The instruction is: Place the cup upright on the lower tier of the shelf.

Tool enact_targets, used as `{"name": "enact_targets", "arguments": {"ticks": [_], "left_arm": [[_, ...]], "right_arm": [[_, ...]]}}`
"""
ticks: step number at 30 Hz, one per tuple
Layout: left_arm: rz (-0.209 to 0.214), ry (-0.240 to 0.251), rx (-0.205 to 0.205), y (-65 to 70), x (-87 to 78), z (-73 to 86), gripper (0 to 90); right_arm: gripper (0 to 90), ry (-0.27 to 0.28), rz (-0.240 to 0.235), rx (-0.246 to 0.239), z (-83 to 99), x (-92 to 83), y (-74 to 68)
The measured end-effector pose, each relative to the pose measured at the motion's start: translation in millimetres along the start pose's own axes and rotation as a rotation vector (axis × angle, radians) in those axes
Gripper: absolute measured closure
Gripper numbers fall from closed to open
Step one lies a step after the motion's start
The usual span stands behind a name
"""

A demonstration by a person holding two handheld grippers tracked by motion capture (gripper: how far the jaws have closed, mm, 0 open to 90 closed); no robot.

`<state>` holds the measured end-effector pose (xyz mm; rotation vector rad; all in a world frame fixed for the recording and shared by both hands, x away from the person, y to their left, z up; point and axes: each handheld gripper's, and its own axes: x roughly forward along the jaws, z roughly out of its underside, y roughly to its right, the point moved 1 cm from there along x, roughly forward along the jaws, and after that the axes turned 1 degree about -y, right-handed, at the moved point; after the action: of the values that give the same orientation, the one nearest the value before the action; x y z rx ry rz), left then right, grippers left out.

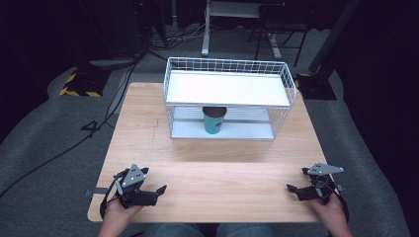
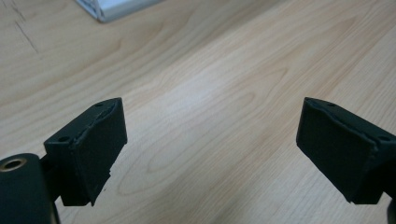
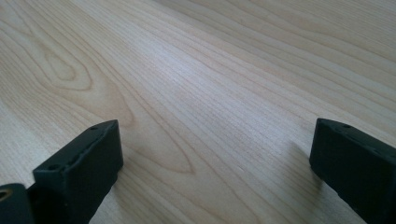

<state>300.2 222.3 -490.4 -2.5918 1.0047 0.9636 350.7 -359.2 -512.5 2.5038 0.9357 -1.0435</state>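
Cup [image 1: 215,121], teal and dark-rimmed, stands upright on the lower shelf of the white wire rack [image 1: 228,98], tucked under the white top shelf and well apart from both grippers. Both pairs of jaws stand wide apart and hold nothing, the left gripper [image 1: 157,191] and right gripper [image 1: 293,189] low over the near edge of the wooden table [image 1: 212,163]. A reach for it risks knocking the top shelf or front wires, or tipping the tall cup with one jaw.
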Motion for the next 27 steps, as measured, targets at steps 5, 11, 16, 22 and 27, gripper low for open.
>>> {"name": "enact_targets", "arguments": {"ticks": [5, 11, 16, 22, 27], "left_arm": [[-0.026, -0.081, 0.031, 0.6, 10.2, 5.9, 9.5], [-0.044, -0.136, 0.063, 4.9, 21.4, 9.2, 9.6], [-0.038, -0.137, 0.057, 6.4, 24.1, 7.4, 9.4], [-0.03, -0.168, 0.016, 10.3, 30.1, 5.0, 1.1], [-0.039, -0.167, 0.002, 12.5, 30.5, 4.9, 0.3]], "right_arm": [[3.0, 0.0, 0.0, 0.0, 0.0, 0.0, 0.0], [3.0, 0.0, 0.0, 0.0, 0.0, 0.0, 0.0], [3.0, 0.0, 0.0, 0.0, 0.0, 0.0, 0.0], [3.0, 0.0, 0.0, -0.001, 0.1, 0.0, 0.0], [3.0, 0.0, 0.0, 0.0, 0.0, 0.0, 0.0]]}}
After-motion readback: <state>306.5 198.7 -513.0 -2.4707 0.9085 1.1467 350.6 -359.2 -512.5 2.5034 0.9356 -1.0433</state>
